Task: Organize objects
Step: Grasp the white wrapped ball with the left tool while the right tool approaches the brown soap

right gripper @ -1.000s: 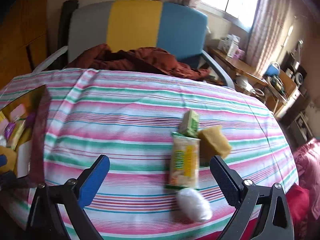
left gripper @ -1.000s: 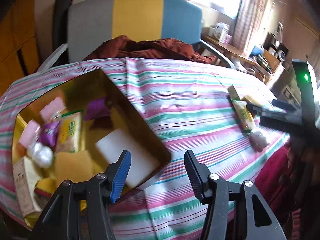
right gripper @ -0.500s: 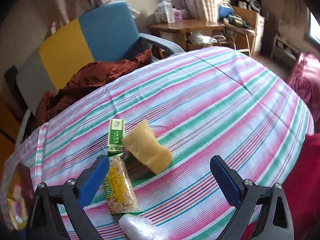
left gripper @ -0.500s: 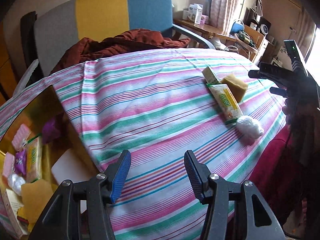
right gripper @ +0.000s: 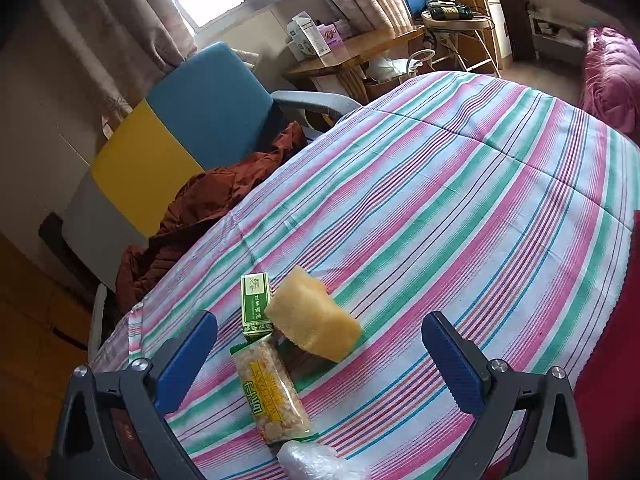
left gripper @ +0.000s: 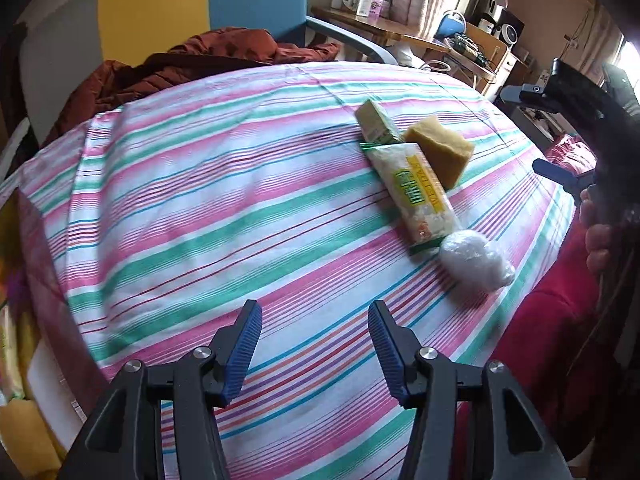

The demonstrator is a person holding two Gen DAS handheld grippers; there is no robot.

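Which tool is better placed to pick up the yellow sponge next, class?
Probably the right tool: open, the yellow sponge lies just ahead between its fingers. The left tool, open, hovers over bare cloth farther away.

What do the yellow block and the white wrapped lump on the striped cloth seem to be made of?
The yellow porous block looks like foam sponge: matte, with a pitted, rough surface and soft edges. The white wrapped lump seems to be something soft and white, perhaps cotton, inside thin clear plastic film: the wrap is glossy and wrinkled. What is inside cannot be told for certain.

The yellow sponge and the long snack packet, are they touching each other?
Touching. In the left wrist view the yellow sponge lies against the snack packet with no cloth visible between them.
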